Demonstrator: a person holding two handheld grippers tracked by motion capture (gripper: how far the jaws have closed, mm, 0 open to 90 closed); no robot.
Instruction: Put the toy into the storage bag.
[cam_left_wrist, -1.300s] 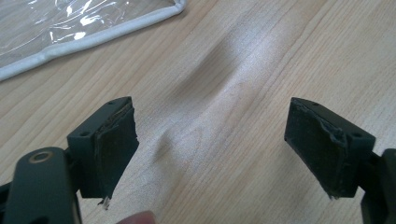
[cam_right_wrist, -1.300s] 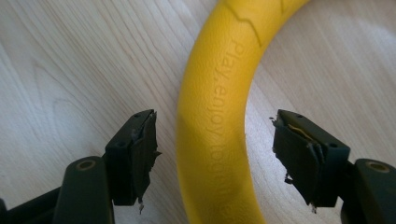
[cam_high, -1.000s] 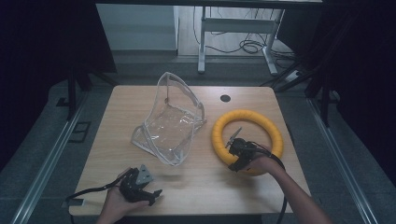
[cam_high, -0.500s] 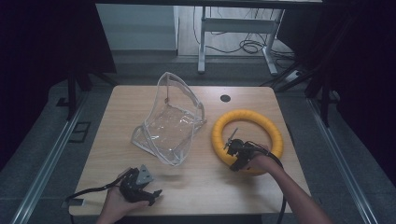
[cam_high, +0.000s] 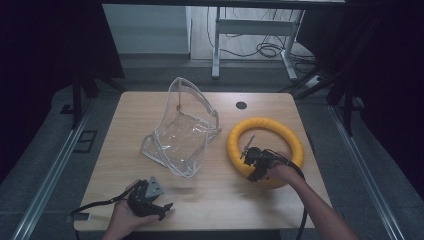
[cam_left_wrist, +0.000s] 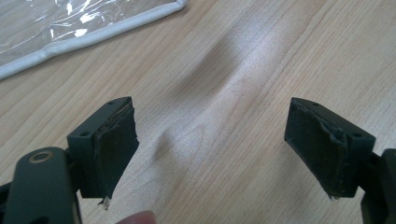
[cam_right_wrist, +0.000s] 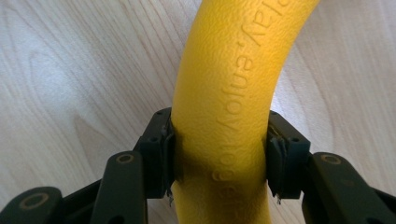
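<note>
A yellow foam ring (cam_high: 265, 147) lies on the right half of the wooden table (cam_high: 210, 190). My right gripper (cam_high: 253, 165) is shut on the ring's near-left arc; in the right gripper view the ring (cam_right_wrist: 224, 112) runs up between the two jaws, whose pads press both its sides, and raised lettering shows on it. A clear plastic zip pouch (cam_high: 182, 130) with a white edge stands half upright at the table's middle. My left gripper (cam_high: 159, 207) rests near the front left edge, open, with bare wood between its pads (cam_left_wrist: 116, 140). The pouch's white rim (cam_left_wrist: 93, 32) shows far beyond them.
A small black round spot (cam_high: 241, 105) sits near the table's far edge. Dark floor and metal rails surround the table; a desk frame and cables (cam_high: 265, 47) stand behind it. Bare wood lies between the two grippers along the front.
</note>
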